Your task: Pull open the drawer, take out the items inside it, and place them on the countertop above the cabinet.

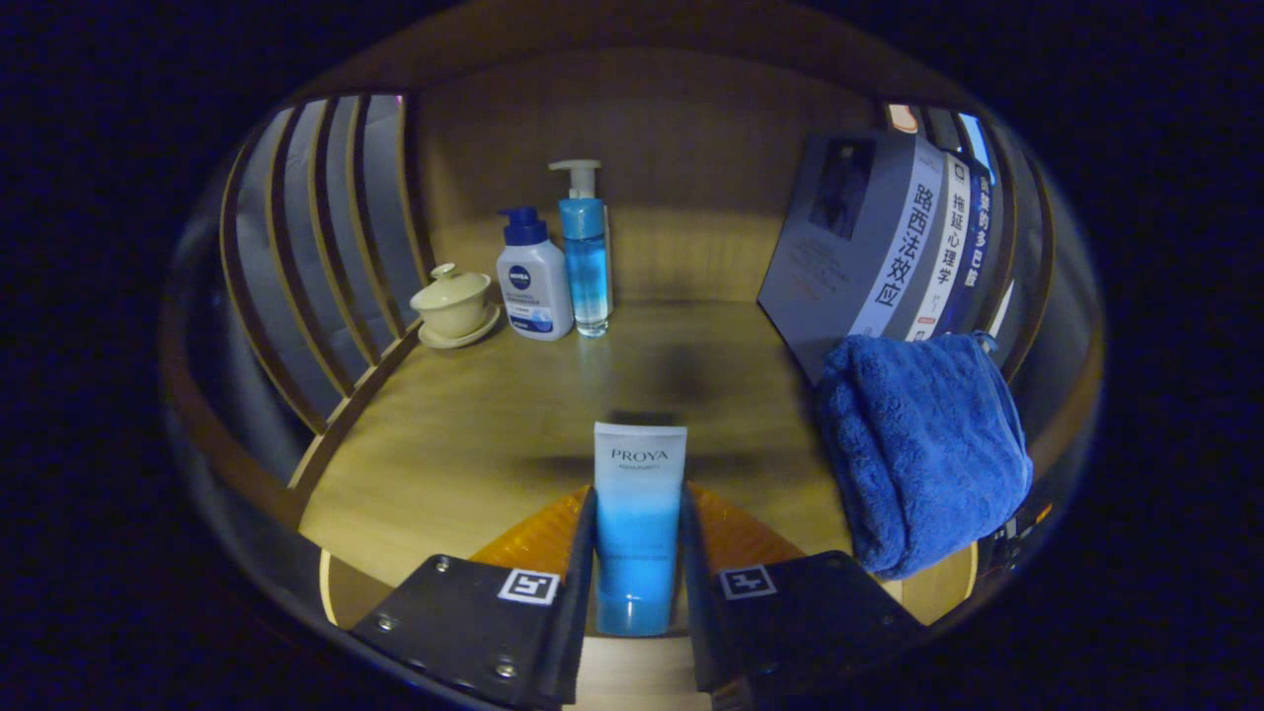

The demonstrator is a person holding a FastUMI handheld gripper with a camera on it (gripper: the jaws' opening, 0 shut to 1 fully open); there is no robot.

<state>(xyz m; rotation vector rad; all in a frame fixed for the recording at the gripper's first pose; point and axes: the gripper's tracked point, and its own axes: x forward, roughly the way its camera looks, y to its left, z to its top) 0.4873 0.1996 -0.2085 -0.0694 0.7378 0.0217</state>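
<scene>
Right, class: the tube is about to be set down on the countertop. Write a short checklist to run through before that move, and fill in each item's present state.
1. Hand-held gripper grips the tube with both fingers: ok.
2. Tube sits straight between the fingers: ok.
3. Bare countertop lies ahead of the tube: ok.
4. Blue towel, beside the right finger, is apart from the tube: ok.
5. Pump bottles and lidded cup stand well beyond, at the back: ok.
6. Tube is low enough to release: cannot tell.
</scene>
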